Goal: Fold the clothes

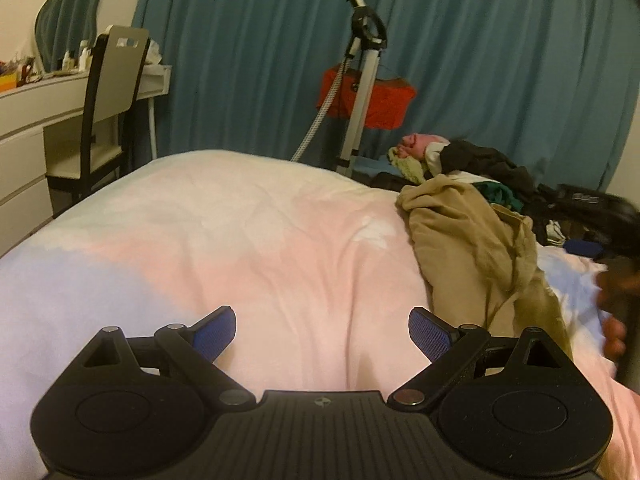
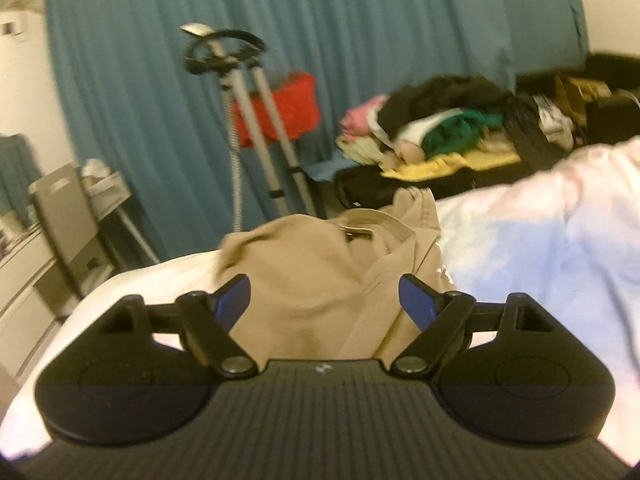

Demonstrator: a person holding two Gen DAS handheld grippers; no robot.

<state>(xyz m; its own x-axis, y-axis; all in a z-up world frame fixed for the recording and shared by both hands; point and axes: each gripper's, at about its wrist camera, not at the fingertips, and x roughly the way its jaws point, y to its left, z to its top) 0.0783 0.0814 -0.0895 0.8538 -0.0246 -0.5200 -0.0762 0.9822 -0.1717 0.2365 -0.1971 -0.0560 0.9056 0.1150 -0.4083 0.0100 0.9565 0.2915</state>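
Observation:
A crumpled tan garment [image 1: 476, 248] lies on the pink, white and pale blue duvet [image 1: 248, 240], right of centre in the left wrist view. My left gripper [image 1: 322, 330] is open above bare duvet, to the left of the garment, nothing between its blue pads. In the right wrist view the same tan garment [image 2: 320, 280] lies straight ahead, its collar towards the far edge. My right gripper [image 2: 324, 300] stands open over it, and the pads do not press on the cloth. A blurred hand [image 1: 614, 336] shows at the right edge of the left wrist view.
A pile of mixed clothes [image 2: 436, 132] lies on a dark open suitcase [image 2: 400, 188] beyond the bed. A garment steamer stand [image 1: 360, 80] with a red item stands against the teal curtain [image 1: 480, 40]. A chair [image 1: 108, 108] and white desk [image 1: 40, 100] are at the left.

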